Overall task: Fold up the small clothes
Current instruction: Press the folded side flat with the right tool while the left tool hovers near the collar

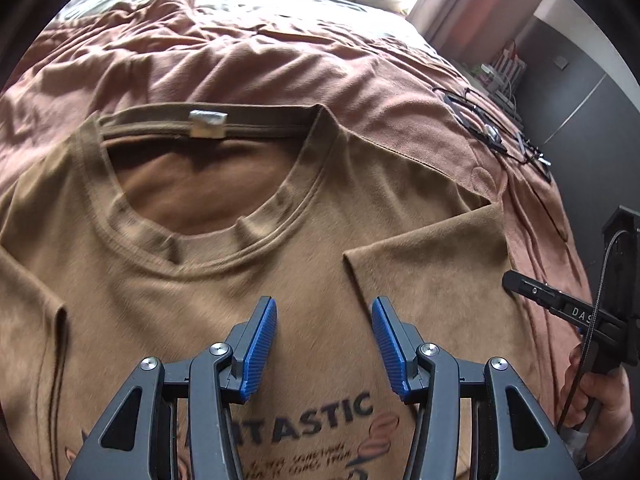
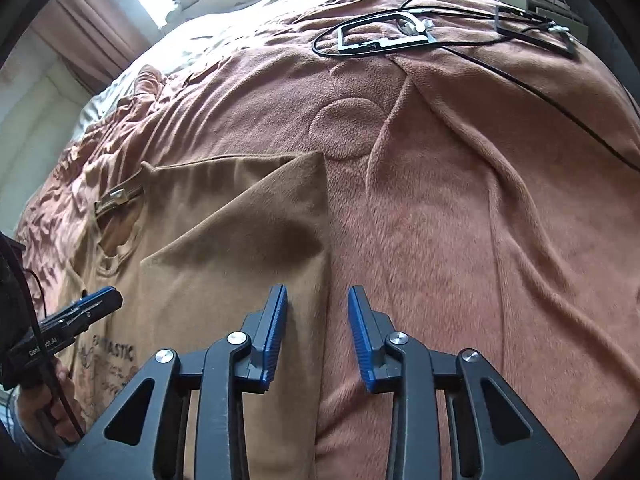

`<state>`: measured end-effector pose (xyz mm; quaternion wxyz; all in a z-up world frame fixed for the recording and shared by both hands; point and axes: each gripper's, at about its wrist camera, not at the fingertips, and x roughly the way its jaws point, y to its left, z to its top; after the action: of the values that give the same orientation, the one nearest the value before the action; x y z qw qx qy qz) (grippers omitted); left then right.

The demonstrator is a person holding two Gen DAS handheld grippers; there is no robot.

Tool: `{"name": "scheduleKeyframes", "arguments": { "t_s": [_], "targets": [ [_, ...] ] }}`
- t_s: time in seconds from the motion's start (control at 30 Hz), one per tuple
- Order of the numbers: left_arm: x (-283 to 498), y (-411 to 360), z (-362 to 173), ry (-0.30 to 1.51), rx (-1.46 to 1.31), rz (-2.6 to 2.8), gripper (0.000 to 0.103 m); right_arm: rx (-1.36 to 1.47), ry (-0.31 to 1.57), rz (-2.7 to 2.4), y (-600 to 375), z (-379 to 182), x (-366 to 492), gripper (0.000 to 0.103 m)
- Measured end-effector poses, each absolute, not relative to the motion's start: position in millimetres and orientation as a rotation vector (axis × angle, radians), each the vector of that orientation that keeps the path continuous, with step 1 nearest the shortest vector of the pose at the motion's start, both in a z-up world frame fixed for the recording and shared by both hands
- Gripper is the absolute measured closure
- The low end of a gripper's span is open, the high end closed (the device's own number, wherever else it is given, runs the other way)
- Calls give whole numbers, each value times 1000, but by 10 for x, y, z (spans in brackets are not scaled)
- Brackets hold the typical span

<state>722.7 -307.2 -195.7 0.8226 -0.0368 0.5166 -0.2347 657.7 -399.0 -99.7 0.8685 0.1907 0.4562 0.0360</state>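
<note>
Right wrist view: I am holding my right gripper (image 2: 317, 330) partly open and empty, straddling the folded right edge of the brown cotton T-shirt (image 2: 224, 240). Left gripper (image 1: 324, 344) is hovering half-open, empty, above its chest. Next I am needing a pinch on that edge.

The brown T-shirt (image 1: 280, 280) under the left hand-held gripper (image 1: 324, 344) is soft matt cloth with a ribbed collar. Beyond it, the rust blanket (image 2: 460, 220) looks fleecy and napped. The gripper's blue pads (image 1: 262, 344) are ridged plastic, its arms matt black with shiny metal screws.
</note>
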Motion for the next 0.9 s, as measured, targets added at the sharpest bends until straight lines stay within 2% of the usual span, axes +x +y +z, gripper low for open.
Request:
{"name": "scheduleKeyframes", "arguments": {
  "t_s": [0.33, 0.37, 0.43, 0.5, 0.9],
  "targets": [
    [7447, -3482, -2010, 1074, 57, -511, 53, 393, 944, 46, -4056, -989, 6990, 83],
    [7455, -3499, -2023, 1070, 66, -502, 58, 387, 942, 43, -4045, -986, 7004, 83],
    [7477, -3509, -2050, 1072, 63, -485, 83, 378, 943, 37, -4037, -987, 7067, 84],
    [7463, -3502, -2047, 1079, 34, -508, 96, 368, 948, 35, -4006, -981, 7091, 84],
    [7335, -3431, -1932, 1062, 60, -493, 97, 317, 1010, 135, -3874, -966, 6588, 83]
  ]
}}
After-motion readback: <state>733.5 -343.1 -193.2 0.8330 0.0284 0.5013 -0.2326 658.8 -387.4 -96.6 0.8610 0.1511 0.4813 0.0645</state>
